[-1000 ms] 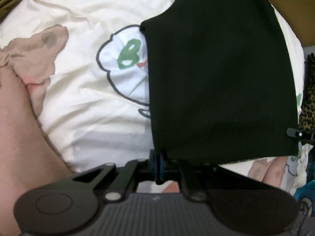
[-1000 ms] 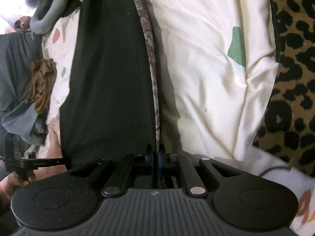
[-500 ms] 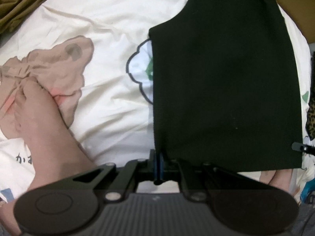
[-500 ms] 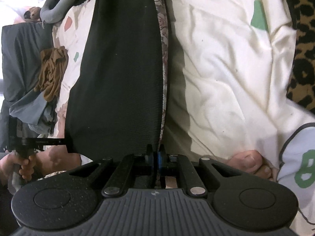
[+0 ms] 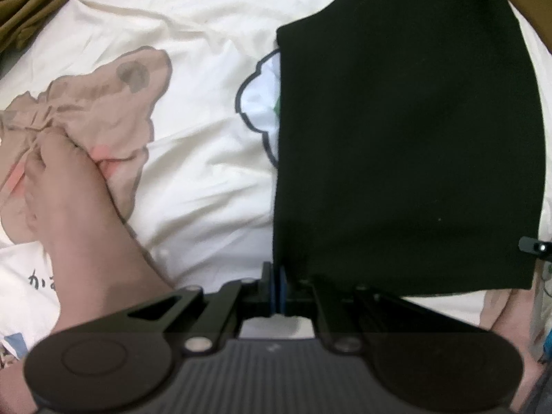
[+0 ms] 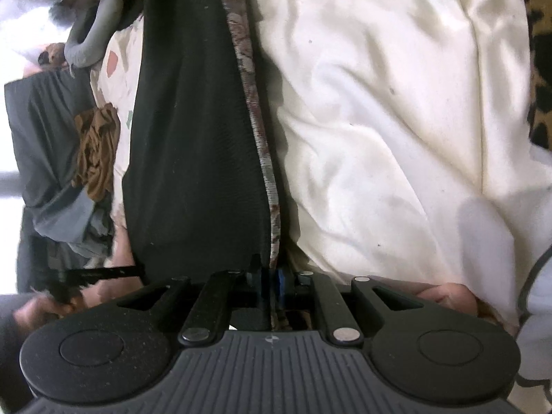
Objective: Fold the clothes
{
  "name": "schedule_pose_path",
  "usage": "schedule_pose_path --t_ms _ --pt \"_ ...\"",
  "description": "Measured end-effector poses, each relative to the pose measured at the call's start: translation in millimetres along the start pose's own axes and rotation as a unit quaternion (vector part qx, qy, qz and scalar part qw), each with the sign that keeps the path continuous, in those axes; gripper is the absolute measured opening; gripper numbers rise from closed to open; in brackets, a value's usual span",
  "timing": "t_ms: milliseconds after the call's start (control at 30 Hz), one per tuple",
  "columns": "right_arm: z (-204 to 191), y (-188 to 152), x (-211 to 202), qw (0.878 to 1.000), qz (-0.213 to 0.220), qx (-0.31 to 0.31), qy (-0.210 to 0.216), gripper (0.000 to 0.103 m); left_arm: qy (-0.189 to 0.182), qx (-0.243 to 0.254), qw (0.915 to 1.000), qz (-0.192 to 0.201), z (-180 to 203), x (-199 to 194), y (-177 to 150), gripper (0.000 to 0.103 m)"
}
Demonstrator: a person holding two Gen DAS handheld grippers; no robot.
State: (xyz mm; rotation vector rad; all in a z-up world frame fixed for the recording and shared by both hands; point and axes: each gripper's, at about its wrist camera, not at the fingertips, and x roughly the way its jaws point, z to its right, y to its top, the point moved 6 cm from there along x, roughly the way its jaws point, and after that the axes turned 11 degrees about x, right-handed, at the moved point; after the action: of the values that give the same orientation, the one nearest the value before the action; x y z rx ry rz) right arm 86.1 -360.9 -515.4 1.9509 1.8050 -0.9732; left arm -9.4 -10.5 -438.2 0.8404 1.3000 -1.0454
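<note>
A black garment lies stretched over the cream bed sheet. My left gripper is shut on its near left corner and points straight down. In the right wrist view the same garment runs away from me, with a patterned grey-brown trim along its right edge. My right gripper is at the near end of that trim. Its jaws are opening, a narrow gap shows, and the trim still hangs between them. The right gripper's tip shows at the garment's far corner.
A person's bare foot rests on the sheet left of the garment, and toes show beside the right gripper. An olive cloth lies at the top left. Leopard-print fabric, a brown cloth and grey clothes border the bed.
The right gripper has sunk toward the sheet and its jaws have parted slightly around the trim. The left gripper drifted sideways, bringing the foot further into view, still shut on the corner.
</note>
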Motion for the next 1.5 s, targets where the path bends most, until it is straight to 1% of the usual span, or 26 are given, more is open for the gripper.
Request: schedule_pose_path --t_ms 100,400,433,467,533,567,667,767,800,833,867,900,967,1000,1033,1167,1267,1333,1400,1500 --pt "-4.0 -0.1 5.4 1.000 -0.009 -0.005 -0.001 0.015 -0.003 -0.005 1.0000 0.002 -2.8 0.9 -1.2 0.003" --pt "-14.4 -3.8 10.0 1.000 -0.007 -0.021 -0.019 0.014 0.000 -0.003 1.0000 0.002 -12.5 1.7 -5.2 0.002" --pt "-16.2 -4.4 10.3 0.999 -0.005 -0.028 -0.023 0.013 -0.002 -0.004 1.0000 0.002 -13.9 1.3 -6.0 0.002" --pt "-16.8 -4.5 9.4 0.999 -0.005 -0.030 -0.022 0.003 -0.005 -0.009 0.9999 0.002 -15.0 0.3 -6.4 0.002" --pt "-21.3 -6.2 6.8 0.999 -0.003 -0.040 -0.018 0.003 -0.010 -0.015 0.9998 0.003 -16.3 -3.4 -6.5 0.001" --pt "-23.9 -8.0 5.9 0.998 -0.002 -0.052 -0.025 0.002 -0.012 -0.017 0.9998 0.005 -16.4 -6.1 -5.9 0.001" --pt "-25.1 -8.9 2.0 0.998 -0.002 -0.057 -0.037 0.002 -0.018 -0.019 0.9996 0.010 -19.6 -9.7 -6.0 0.001" --pt "-24.1 -7.1 -1.1 0.997 0.002 -0.061 -0.049 0.002 -0.032 -0.028 0.9990 0.013 -23.3 -5.2 -8.2 0.002" --pt "-25.4 -7.1 -1.7 0.997 0.002 -0.063 -0.052 0.002 -0.038 -0.031 0.9987 0.014 -24.3 -3.5 -8.9 0.004" --pt "-25.6 -7.3 -1.9 0.996 0.002 -0.065 -0.056 0.002 -0.040 -0.032 0.9985 0.017 -25.4 -2.8 -9.2 0.008" --pt "-25.5 -7.5 -2.0 0.996 0.002 -0.067 -0.060 0.002 -0.041 -0.034 0.9984 0.021 -26.5 -2.3 -9.5 0.008" --pt "-25.3 -7.3 -1.3 0.996 0.002 -0.067 -0.063 0.002 -0.045 -0.020 0.9986 0.022 -27.2 -1.9 -9.9 0.011" --pt "-24.6 -6.5 0.4 0.996 0.002 -0.064 -0.067 0.002 -0.043 -0.014 0.9986 0.028 -28.6 -1.6 -9.2 0.017" --pt "-24.2 -6.0 1.5 0.996 0.001 -0.061 -0.068 0.002 -0.042 -0.012 0.9986 0.031 -29.3 -1.5 -8.9 0.025" --pt "-23.8 -5.5 2.6 0.996 0.000 -0.059 -0.069 0.002 -0.045 -0.016 0.9984 0.031 -31.1 0.0 -8.7 0.029" --pt "-22.1 -5.1 2.2 0.996 -0.003 -0.054 -0.069 0.002 -0.071 -0.035 0.9962 0.036 -39.1 7.4 -7.8 0.029" --pt "-22.1 -5.6 1.1 0.996 -0.004 -0.055 -0.071 0.002 -0.087 -0.027 0.9946 0.050 -41.9 9.9 -7.3 0.029" --pt "-22.5 -4.9 1.7 0.996 -0.006 -0.052 -0.073 0.002 -0.105 -0.032 0.9923 0.058 -44.3 10.5 -7.8 0.029" --pt "-22.8 -4.2 2.3 0.996 -0.006 -0.051 -0.074 0.003 -0.108 -0.030 0.9919 0.061 -45.5 10.7 -8.6 0.029" --pt "-21.8 -3.7 3.5 0.996 -0.004 -0.048 -0.076 0.004 -0.103 -0.017 0.9928 0.059 -41.6 10.7 -11.0 0.028"
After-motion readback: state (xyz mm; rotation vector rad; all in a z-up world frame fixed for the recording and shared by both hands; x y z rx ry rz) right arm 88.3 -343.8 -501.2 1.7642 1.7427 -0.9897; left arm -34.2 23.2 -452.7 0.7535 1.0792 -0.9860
